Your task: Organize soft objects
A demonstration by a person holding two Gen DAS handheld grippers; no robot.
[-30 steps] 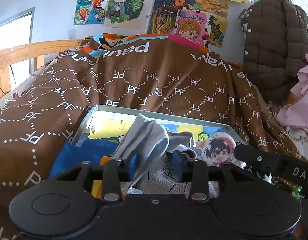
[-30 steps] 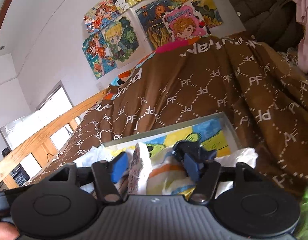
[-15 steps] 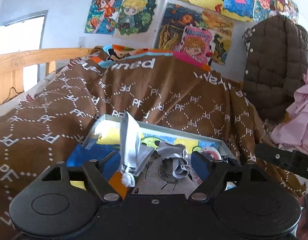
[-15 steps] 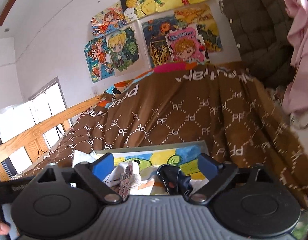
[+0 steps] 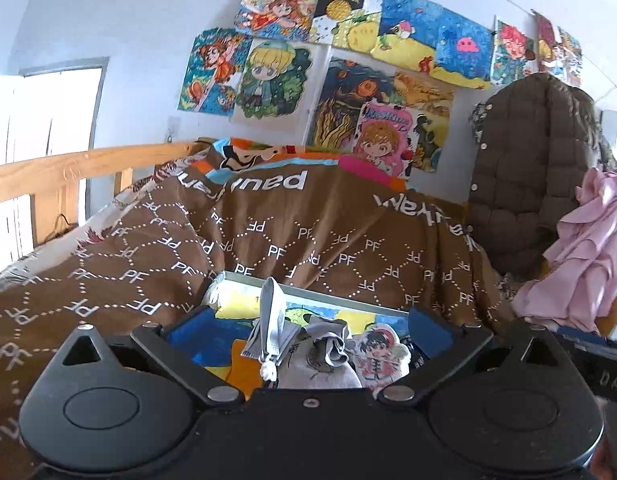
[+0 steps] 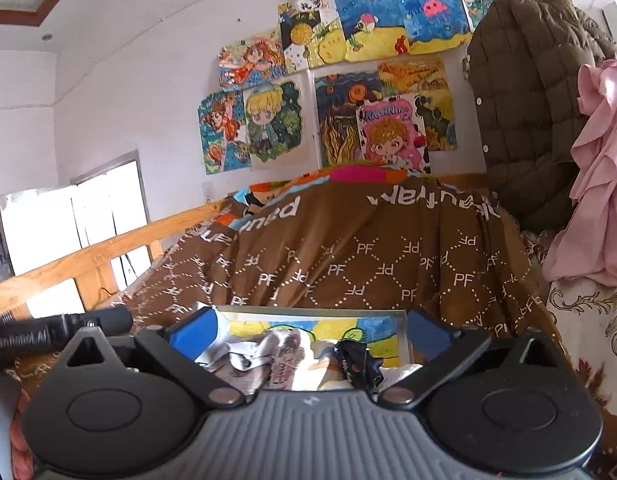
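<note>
Right between our left gripper's (image 5: 306, 326) spread blue pads (image 5: 188, 334) lies the grey sock pile (image 5: 320, 354), and we take the metal-rimmed tray (image 5: 332, 298) with the painted picture in it as our landmark. On that tray a grey sock (image 5: 273, 320) stands upright on its folded edge, touching neither pad. Just beside it, toward the tray's right end, a crumpled grey sock (image 5: 332, 344) lies on a grey printed cloth, and a cartoon-figure plush (image 5: 382, 354) rests next to that. Our left fingers are wide apart and grip nothing.

Seen from the right wrist, the same tray (image 6: 308, 312) holds a white-and-grey heap of socks (image 6: 244, 356), a patterned sock (image 6: 284, 354) set on edge near its middle, and a dark bundled sock (image 6: 358, 362) toward its right end. Our right gripper (image 6: 308, 332) is also fully spread, its blue pads (image 6: 194, 332) clear of the cloth, holding nothing.

Around the tray a brown blanket (image 5: 292, 236) printed with "PF" covers the bed. Left of the tray runs a wooden rail (image 5: 80, 168). Behind it, drawings (image 5: 348, 88) hang on the white wall. To the tray's right hang a brown quilted jacket (image 5: 524, 168) and a pink garment (image 5: 588, 248). The other tool's black handle (image 6: 56, 332) shows left of the tray in the right wrist view.
</note>
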